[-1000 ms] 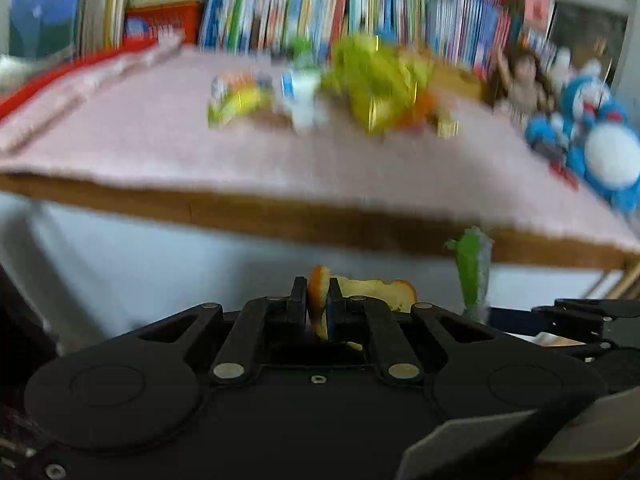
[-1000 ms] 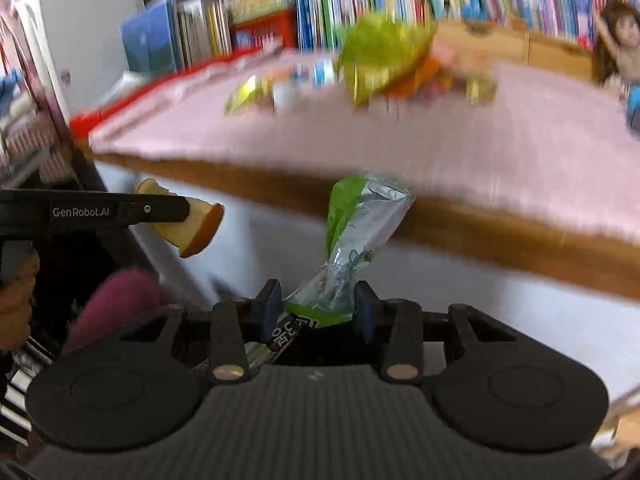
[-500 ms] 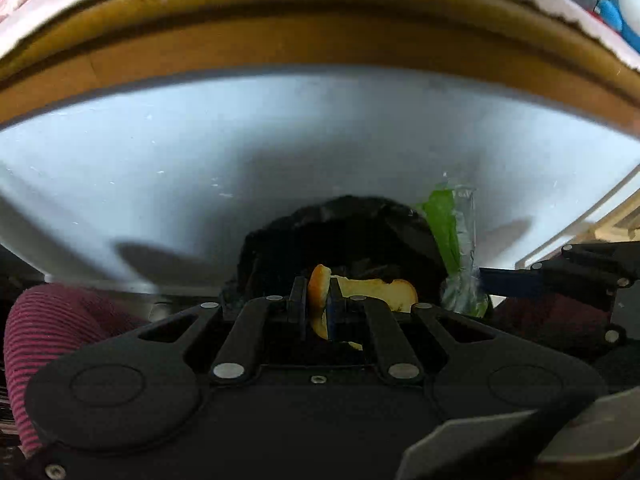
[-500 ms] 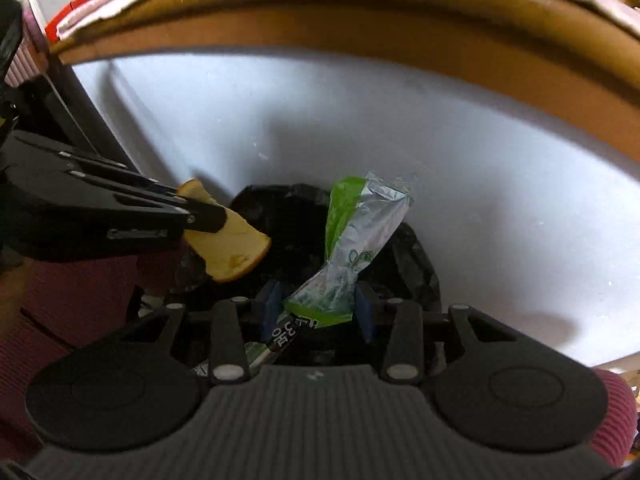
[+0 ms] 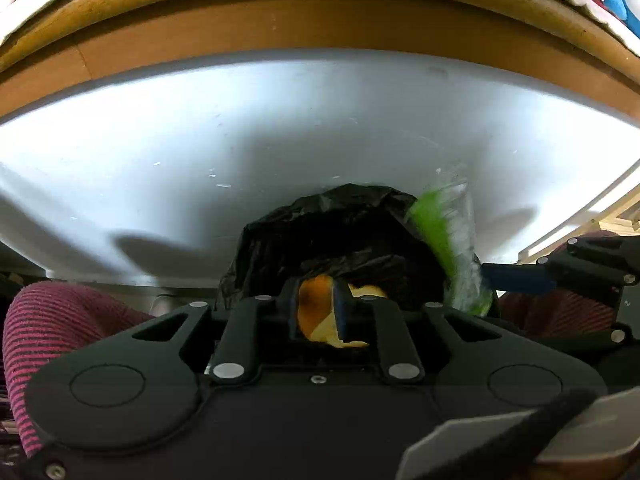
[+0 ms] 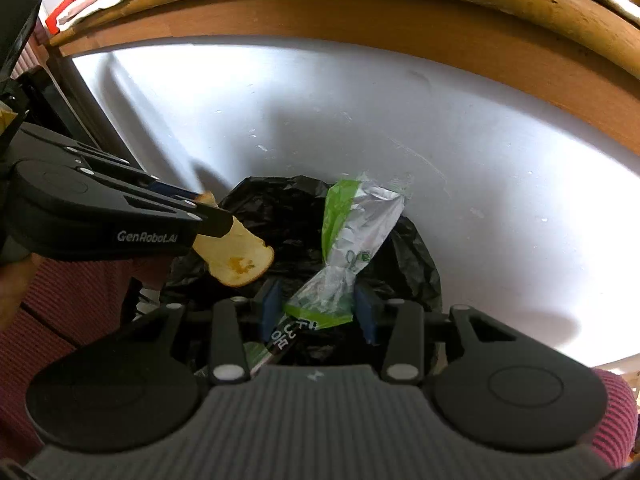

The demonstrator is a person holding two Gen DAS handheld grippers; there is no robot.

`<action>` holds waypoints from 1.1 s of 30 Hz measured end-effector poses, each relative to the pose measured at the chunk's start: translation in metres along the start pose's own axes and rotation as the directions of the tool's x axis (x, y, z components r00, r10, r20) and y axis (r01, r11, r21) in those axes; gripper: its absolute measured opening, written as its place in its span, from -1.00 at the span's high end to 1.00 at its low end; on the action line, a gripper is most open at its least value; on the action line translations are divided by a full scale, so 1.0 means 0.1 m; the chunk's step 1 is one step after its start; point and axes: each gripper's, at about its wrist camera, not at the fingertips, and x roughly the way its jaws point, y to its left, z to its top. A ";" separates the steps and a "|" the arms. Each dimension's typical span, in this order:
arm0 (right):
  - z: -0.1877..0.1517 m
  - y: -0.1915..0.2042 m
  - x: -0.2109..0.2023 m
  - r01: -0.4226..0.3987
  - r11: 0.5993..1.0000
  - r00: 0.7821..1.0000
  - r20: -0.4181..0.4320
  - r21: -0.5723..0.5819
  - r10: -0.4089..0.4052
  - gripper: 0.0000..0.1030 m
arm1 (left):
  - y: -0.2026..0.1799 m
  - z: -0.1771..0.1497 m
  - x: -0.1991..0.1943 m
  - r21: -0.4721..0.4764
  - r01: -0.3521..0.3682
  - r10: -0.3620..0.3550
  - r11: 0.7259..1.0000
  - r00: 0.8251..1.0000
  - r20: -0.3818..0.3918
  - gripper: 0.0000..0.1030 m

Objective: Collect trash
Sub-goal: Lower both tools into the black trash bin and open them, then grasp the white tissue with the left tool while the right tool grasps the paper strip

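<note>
The right gripper (image 6: 316, 312) is opening, its blue fingers (image 6: 365, 312) standing clear of the green and silver wrapper (image 6: 352, 248) between them, above the black trash bag (image 6: 404, 264). From the left, the left gripper (image 6: 216, 222) holds a peel piece (image 6: 236, 258) over the bag, below the worktop (image 6: 360, 20) edge.

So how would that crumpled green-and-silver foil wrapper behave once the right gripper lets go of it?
The crumpled green-and-silver foil wrapper looks thin and creased, so probably very light and floppy. The right gripper jaws are opening with it standing loose between them, so it likely slides or flutters rather than drops straight. The black bin bag lies right beneath, so it probably lands inside.
</note>
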 end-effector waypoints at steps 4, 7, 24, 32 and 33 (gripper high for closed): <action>-0.01 0.00 0.00 -0.001 1.000 1.000 -0.003 -0.004 0.001 -0.30 | -0.01 0.01 -0.01 -0.002 -0.013 0.013 1.000 1.000 0.008 0.27; -0.01 0.00 -0.01 0.004 1.000 1.000 0.000 -0.008 -0.004 -0.32 | -0.02 0.01 -0.04 0.001 -0.028 0.028 1.000 0.999 0.016 0.19; 0.50 -0.14 -0.98 0.023 0.999 0.953 0.304 -0.027 -0.014 -0.37 | 0.12 0.31 -1.20 0.019 -0.038 0.029 0.999 0.933 0.360 -0.26; 1.02 -0.25 -1.14 0.133 0.990 0.889 0.446 -0.035 -0.104 -0.40 | 0.31 0.73 -1.51 -0.054 -0.034 0.056 0.998 0.866 0.497 -0.47; 1.09 -0.27 -1.12 0.141 0.990 0.885 0.452 -0.028 -0.114 -0.40 | 0.35 0.79 -1.50 -0.061 -0.030 0.056 0.998 0.861 0.506 -0.48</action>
